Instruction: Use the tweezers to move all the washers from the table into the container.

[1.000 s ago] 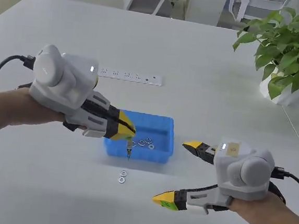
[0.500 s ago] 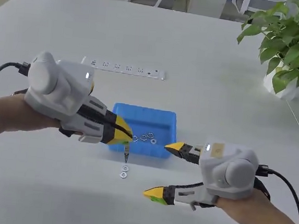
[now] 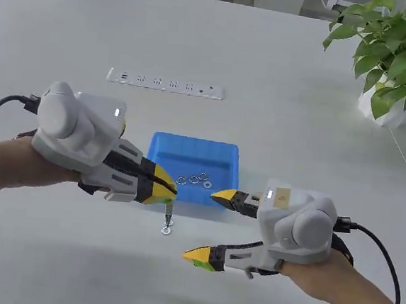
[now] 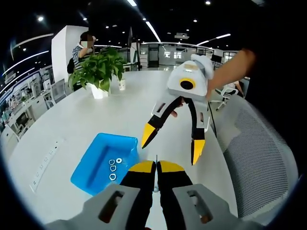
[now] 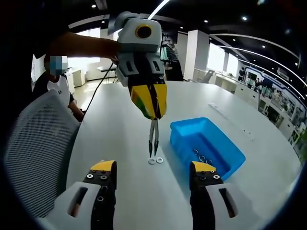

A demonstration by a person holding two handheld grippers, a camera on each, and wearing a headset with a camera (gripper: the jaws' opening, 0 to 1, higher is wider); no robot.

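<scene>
below left tongs [image 3: 170, 188], tweezers [image 3: 169, 211] mostly hidden; washers [image 3: 166, 228] barely discernible

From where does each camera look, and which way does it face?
Head view: on the person's head, facing forward and down at the table; both forearms show, with the left gripper and right gripper.
Left gripper view: on the left gripper, facing along its own shut jaws toward the right gripper; a forearm shows behind it.
Right gripper view: on the right gripper, facing between its open jaws toward the left gripper and its tweezers; a forearm shows.
Shared: both gripper views show the blue container.
</scene>
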